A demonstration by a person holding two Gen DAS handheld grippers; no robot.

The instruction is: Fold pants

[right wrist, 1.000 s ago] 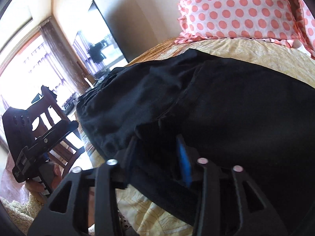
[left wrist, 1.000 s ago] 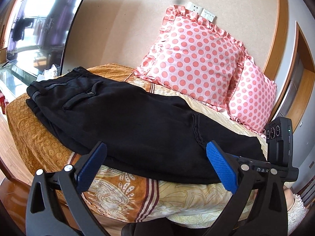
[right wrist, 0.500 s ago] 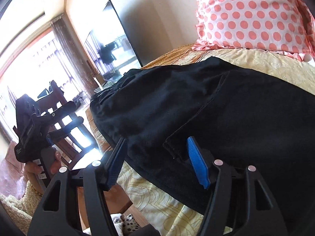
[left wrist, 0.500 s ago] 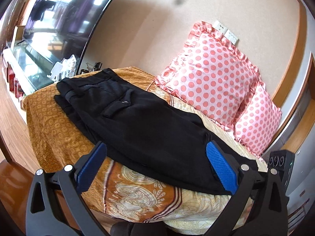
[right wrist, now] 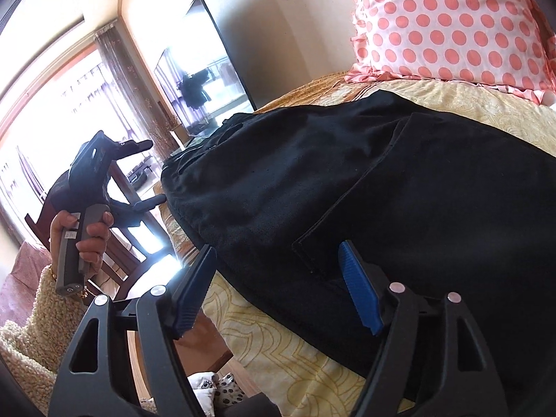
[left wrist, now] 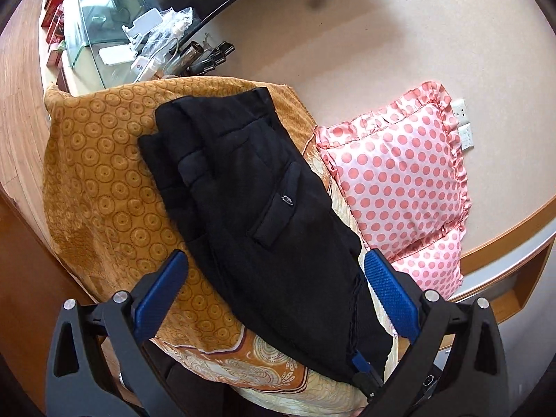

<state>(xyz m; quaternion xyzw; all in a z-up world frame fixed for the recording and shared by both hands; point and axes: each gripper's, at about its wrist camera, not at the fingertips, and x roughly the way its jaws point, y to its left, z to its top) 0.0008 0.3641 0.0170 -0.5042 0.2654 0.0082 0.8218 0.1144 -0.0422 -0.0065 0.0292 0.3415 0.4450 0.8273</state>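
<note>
The black pants (left wrist: 264, 215) lie folded lengthwise on the bed (left wrist: 104, 180), stretched from the waistband at about 11 o'clock in the left wrist view down to the leg ends at 5 o'clock. A flap pocket with a small metal tag faces up near the middle. They rest across an orange circle-patterned bedspread and a paler yellow cover. Two pink polka-dot pillows (left wrist: 399, 180) stand against the wall at 3 o'clock, just beside the pants' far edge.

No container holds anything of the task; a glass-topped surface (left wrist: 104, 10) at 11 o'clock carries small white devices, plastic wrapping and cables, too cluttered to name singly.

The left gripper (left wrist: 274, 295) stands wide apart with nothing held; the pants' lower half lies between and beyond its blue fingers (left wrist: 160, 299) without touching the pads. In the right wrist view a hand (right wrist: 83, 239) in a fleecy sleeve holds it near the waistband end at 9 o'clock.

The right gripper (right wrist: 274, 285) has just been opening, and its fingers (right wrist: 358, 295) now stand well apart. The pants' hem edge sits between them, close to the right-hand pad, but neither pad presses the cloth. A television (right wrist: 205, 69) stands at 11 o'clock.
</note>
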